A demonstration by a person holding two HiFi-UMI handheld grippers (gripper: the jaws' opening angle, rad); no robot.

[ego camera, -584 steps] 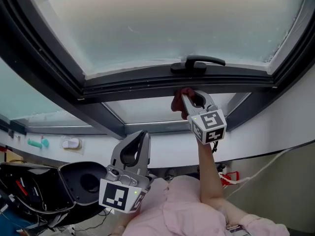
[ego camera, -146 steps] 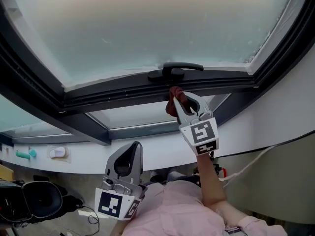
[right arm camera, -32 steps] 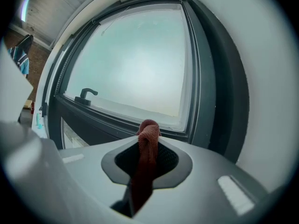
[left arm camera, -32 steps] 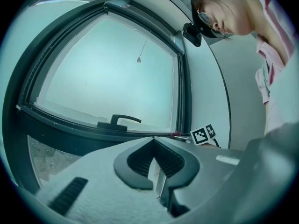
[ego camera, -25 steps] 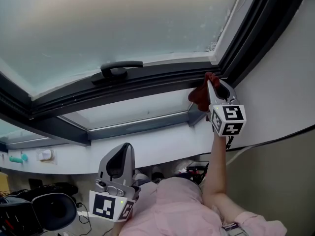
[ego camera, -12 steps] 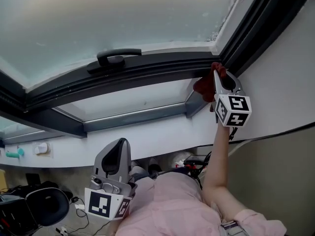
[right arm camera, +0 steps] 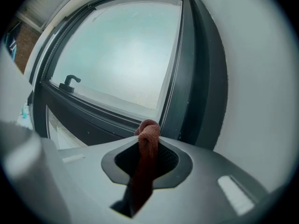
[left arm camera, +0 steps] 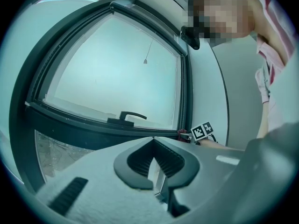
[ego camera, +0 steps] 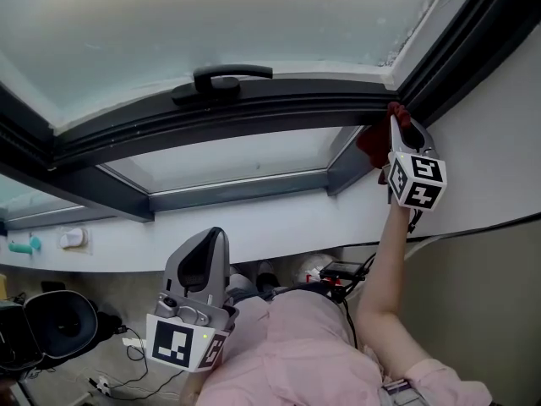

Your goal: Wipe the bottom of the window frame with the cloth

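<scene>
jaws clamping red cloth (right arm camera: 147, 139), window frame (right arm camera: 187, 101)

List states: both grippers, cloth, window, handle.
Left gripper: shut, empty, held low.
Right gripper: shut on cloth.
Cloth: bunched between the fingers, up at the bottom right corner of the frame.
Window: looks shut.
Handle: lying level along the bottom rail.

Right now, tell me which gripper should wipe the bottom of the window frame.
The right gripper: shut on the cloth, at the bottom corner of the window frame. The left gripper hangs low, shut, empty.
</scene>
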